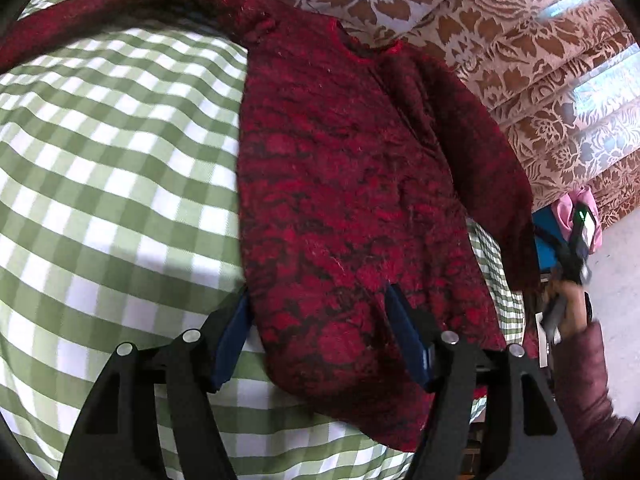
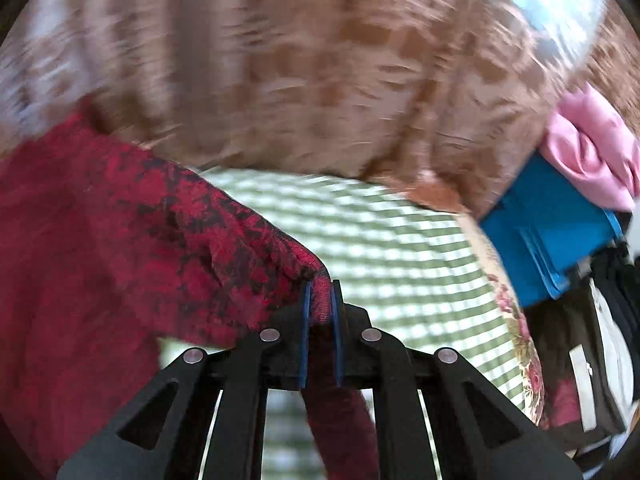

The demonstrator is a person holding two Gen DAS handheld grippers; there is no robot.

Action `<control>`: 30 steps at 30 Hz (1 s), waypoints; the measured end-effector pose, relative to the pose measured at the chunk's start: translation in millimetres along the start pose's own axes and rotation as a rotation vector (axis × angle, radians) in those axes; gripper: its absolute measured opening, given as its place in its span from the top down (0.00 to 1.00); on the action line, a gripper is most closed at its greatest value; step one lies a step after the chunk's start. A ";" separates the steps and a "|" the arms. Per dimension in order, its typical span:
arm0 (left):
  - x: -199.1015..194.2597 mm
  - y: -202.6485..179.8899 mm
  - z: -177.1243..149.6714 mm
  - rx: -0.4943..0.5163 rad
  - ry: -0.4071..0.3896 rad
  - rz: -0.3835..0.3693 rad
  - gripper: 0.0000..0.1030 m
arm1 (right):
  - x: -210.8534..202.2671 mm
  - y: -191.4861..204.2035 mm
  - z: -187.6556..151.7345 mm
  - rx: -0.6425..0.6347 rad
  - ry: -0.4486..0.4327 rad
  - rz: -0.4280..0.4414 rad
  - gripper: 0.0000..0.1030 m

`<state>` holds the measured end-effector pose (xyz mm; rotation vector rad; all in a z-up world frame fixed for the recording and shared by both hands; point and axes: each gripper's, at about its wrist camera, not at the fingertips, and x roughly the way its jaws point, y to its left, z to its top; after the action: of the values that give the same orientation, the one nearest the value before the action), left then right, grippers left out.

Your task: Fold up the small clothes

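A dark red and black knitted sweater (image 1: 352,184) lies flat on the green checked cloth (image 1: 100,160), neck at the far end and one long sleeve stretched out to the far left. My left gripper (image 1: 318,308) stands open at the lower hem. Its left finger is beside the sweater's edge, its right finger rests on the knit, and the pads do not press. In the right wrist view my right gripper (image 2: 320,292) is shut on a fold of the sweater (image 2: 120,220), which trails down behind the fingers. That view is blurred. The right gripper (image 1: 576,252) also shows by the sweater's hanging right sleeve.
A brown floral fabric (image 1: 520,80) rises behind the checked surface. A blue box (image 2: 548,224) with a pink cloth (image 2: 592,148) on it stands at the right, and a dark bag (image 2: 592,360) sits below it. A person's maroon sleeve (image 1: 584,392) is at the right edge.
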<state>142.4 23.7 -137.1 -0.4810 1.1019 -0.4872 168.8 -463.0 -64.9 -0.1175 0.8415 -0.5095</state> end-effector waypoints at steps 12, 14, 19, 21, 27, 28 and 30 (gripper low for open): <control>-0.1 0.8 2.3 -0.004 0.011 -0.034 0.72 | -43.0 27.6 -80.7 0.113 0.122 0.498 0.24; -2.4 -1.4 2.4 0.008 0.010 -0.041 0.77 | -44.6 43.6 -114.6 0.125 0.232 0.589 0.25; -33.8 -13.9 9.6 0.067 -0.035 -0.031 0.83 | -62.7 78.0 -157.8 0.086 0.318 0.633 0.79; -56.1 -15.6 15.1 0.088 -0.059 -0.024 0.83 | -84.4 80.9 -150.4 0.069 0.280 0.666 0.81; -118.5 -11.8 -0.3 0.180 -0.053 0.062 0.83 | -159.8 84.5 -147.0 -0.080 0.174 0.752 0.82; -122.2 -7.9 -8.2 0.192 -0.042 0.092 0.83 | -165.6 86.0 -152.2 -0.099 0.177 0.761 0.83; -119.7 0.2 -26.6 0.194 -0.006 0.154 0.83 | -176.4 90.7 -172.6 -0.150 0.215 0.775 0.83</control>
<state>73.7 91.3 -61.4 -0.2258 1.0651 -0.4516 -21.6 -282.9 -86.6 0.1301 1.0554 0.2748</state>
